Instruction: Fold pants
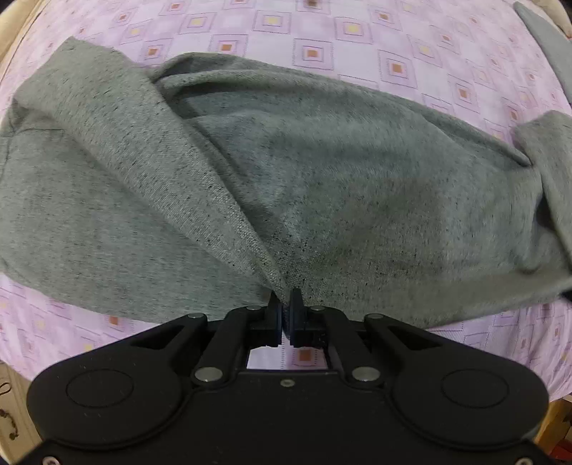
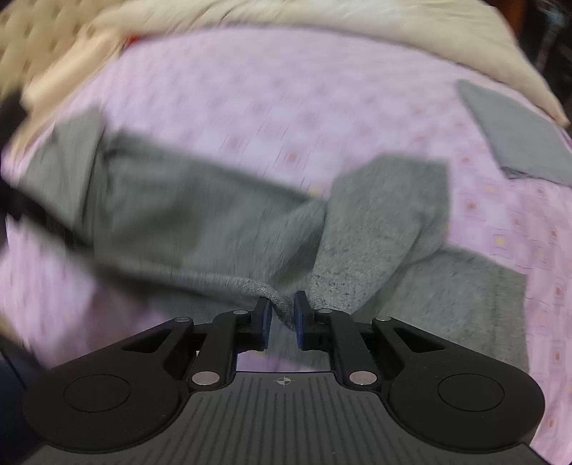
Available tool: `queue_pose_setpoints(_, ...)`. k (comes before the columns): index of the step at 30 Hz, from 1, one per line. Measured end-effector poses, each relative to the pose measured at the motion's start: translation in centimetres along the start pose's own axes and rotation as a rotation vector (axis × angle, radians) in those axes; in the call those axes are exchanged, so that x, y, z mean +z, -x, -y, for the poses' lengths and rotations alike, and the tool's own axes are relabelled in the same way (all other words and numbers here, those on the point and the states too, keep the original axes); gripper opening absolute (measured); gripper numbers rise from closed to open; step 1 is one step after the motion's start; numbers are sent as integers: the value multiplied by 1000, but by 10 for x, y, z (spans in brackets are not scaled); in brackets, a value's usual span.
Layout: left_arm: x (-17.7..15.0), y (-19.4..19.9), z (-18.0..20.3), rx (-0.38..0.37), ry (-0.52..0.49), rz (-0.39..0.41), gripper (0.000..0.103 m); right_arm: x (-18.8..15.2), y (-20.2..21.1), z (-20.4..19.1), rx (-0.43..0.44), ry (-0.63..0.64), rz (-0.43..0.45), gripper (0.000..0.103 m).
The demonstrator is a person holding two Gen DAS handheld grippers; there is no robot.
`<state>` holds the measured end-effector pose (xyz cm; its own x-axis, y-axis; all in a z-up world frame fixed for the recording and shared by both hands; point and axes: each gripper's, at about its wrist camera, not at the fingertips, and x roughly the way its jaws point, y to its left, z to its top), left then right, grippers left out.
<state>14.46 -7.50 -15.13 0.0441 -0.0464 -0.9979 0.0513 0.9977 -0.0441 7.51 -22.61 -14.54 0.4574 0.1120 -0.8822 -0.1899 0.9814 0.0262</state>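
Grey knit pants [image 1: 286, 179] lie bunched across a pink patterned bedsheet [image 1: 321, 35]. My left gripper [image 1: 285, 307] points down and is shut on a pinched fold at the near edge of the pants. In the blurred right wrist view, the pants [image 2: 214, 221] stretch off to the left and a flap stands up on the right. My right gripper [image 2: 283, 314] has its blue pads a little apart. A thick hem of the pants runs loosely between them, with a gap beside the left pad.
A separate folded grey cloth [image 2: 514, 132] lies at the far right of the bed, seen also as a grey cloth [image 1: 543, 39] in the left wrist view. A beige blanket [image 2: 321, 14] is heaped along the far side. Pink sheet [image 2: 250, 89] shows beyond the pants.
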Motion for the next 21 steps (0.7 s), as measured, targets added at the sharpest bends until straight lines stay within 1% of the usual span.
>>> queue_pose_setpoints(2, 3, 7, 4, -2, -27, 26, 5, 11, 2, -6, -48, -11, 49, 18)
queue_pose_setpoints(4, 9, 12, 6, -1, -39, 40, 5, 26, -5, -9, -76, 3, 87, 24)
queue_pose_setpoints(5, 13, 14, 6, 1, -35, 38, 5, 33, -7, -10, -84, -2, 101, 27)
queue_pose_setpoints(8, 20, 16, 2, -2, -9, 14, 5, 53, -13, -5, -95, -68, 145, 27)
queue_pose_setpoints(10, 23, 16, -1, 5, 1, 4, 5, 63, -17, 1, -147, -93, 150, 27)
queue_pose_setpoints(12, 26, 14, -5, 9, 2, -4, 5, 72, -33, 4, -203, -88, 113, 31)
queue_pose_setpoints(15, 14, 11, -8, 15, 8, -17, 6, 79, -71, 5, -286, -77, 39, 32)
queue_pose_setpoints(19, 11, 13, -13, 3, 43, -24, 6, 82, -117, 0, -346, -46, -60, 32)
queue_pose_setpoints(21, 9, 16, -19, -2, 61, -28, 6, 79, -133, -2, -369, -15, -94, 32)
